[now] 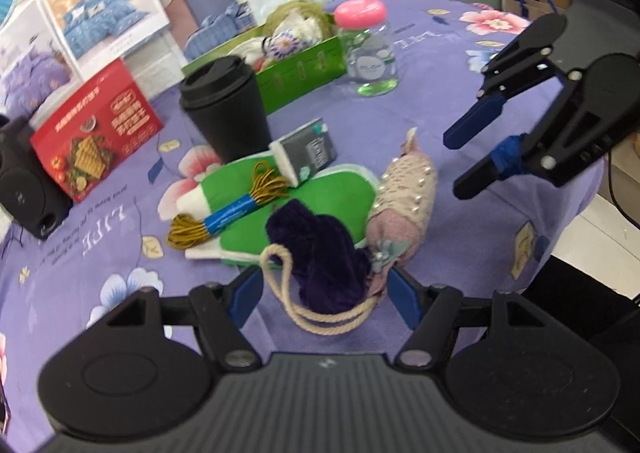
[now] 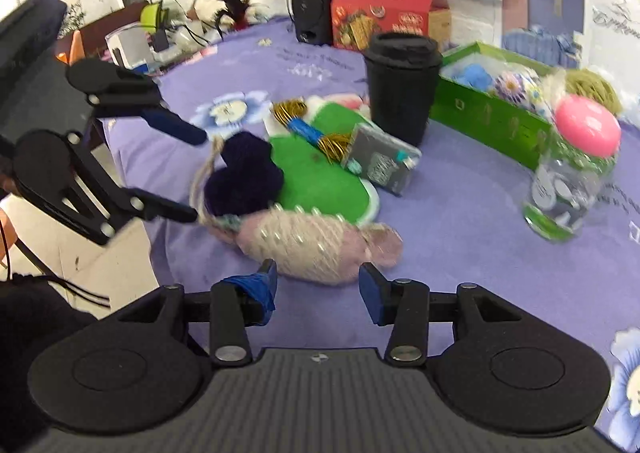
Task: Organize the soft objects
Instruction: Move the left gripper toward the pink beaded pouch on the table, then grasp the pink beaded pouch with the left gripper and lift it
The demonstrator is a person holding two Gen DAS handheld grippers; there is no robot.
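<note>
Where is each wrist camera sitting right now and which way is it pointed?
Left wrist: sits behind the open left gripper, looking across the table at the purple yarn ball between its fingers; the open right gripper shows at right.
Right wrist: sits behind the right gripper, facing the pink knit pouch; the left gripper shows at left.
Shared: yarn ball, pouch, black cup, green box.

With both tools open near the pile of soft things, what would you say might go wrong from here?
1. The left tool brackets the purple knit; its rope loop may snag a finger.
2. The pink pouch touches the knit, so lifting either may drag the other.
3. The cup stands beside the green mitt; tugging could tip it.
</note>
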